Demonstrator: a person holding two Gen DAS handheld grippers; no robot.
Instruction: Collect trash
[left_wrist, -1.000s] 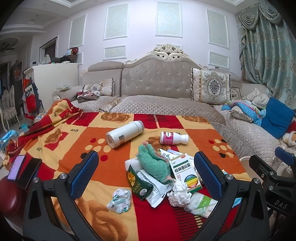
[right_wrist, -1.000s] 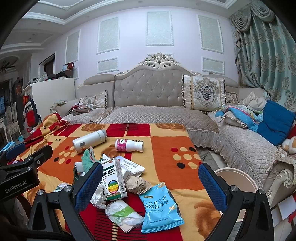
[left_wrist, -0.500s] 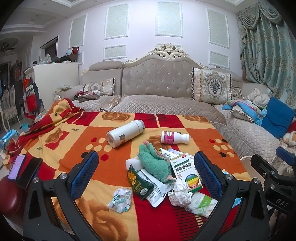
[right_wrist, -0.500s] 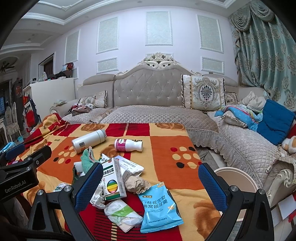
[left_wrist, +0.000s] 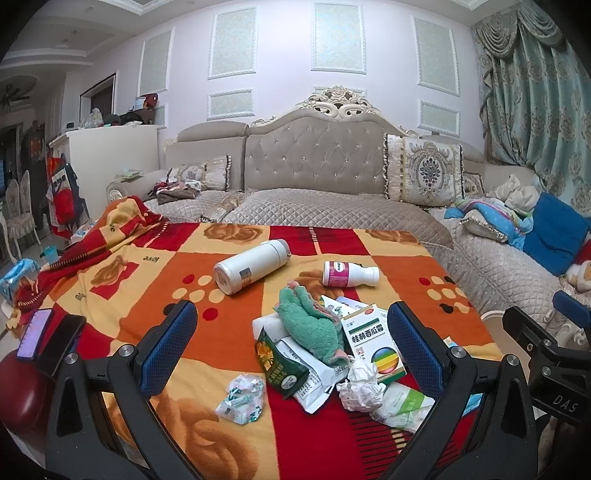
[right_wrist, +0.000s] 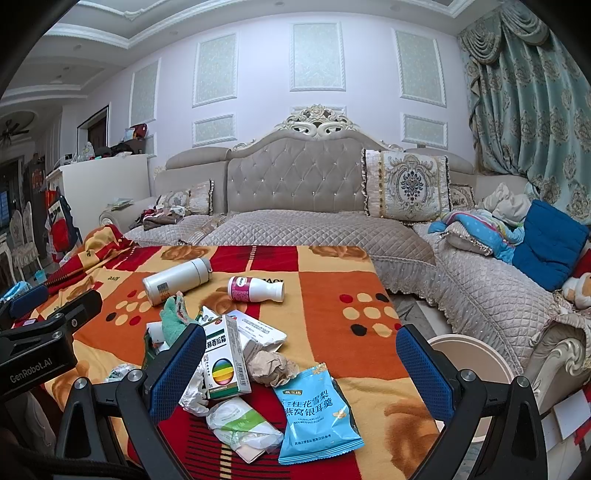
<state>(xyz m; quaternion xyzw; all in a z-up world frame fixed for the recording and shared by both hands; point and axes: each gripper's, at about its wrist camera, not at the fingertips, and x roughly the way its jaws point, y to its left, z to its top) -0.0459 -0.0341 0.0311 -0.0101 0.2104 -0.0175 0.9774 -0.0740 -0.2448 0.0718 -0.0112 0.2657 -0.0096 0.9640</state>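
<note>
- We hold the left hand-held gripper (left_wrist: 291, 345) spread wide and empty, hovering above the blanket-covered tabletop (left_wrist: 122, 280); its line of sight takes in the whole litter pile, which suits choosing a first piece.
- The right hand-held gripper (right_wrist: 301, 365) is likewise spread and grips nothing, aimed at the same pile from the other side.
- The trash sits bunched near the front edge: a medicine box (right_wrist: 223, 360), a blue snack bag (right_wrist: 314, 415), a crumpled brown paper (right_wrist: 271, 367), a white-green wrapper (right_wrist: 242, 428), and in the left view a dark green packet (left_wrist: 279, 365) and a small crumpled wrapper (left_wrist: 242, 400).
- A green cloth (left_wrist: 310, 325) lies draped over the pile; we judge it may not be trash.
- The white flask (left_wrist: 251, 271) and pink-labelled bottle (left_wrist: 349, 274) lie on their sides farther back, apart from the pile.
- A pale round bin (right_wrist: 471, 360) stands just off the tabletop's right corner, so we judge the right side is better placed for dropping.
- Nothing is collected yet, as far as we can see.
</note>
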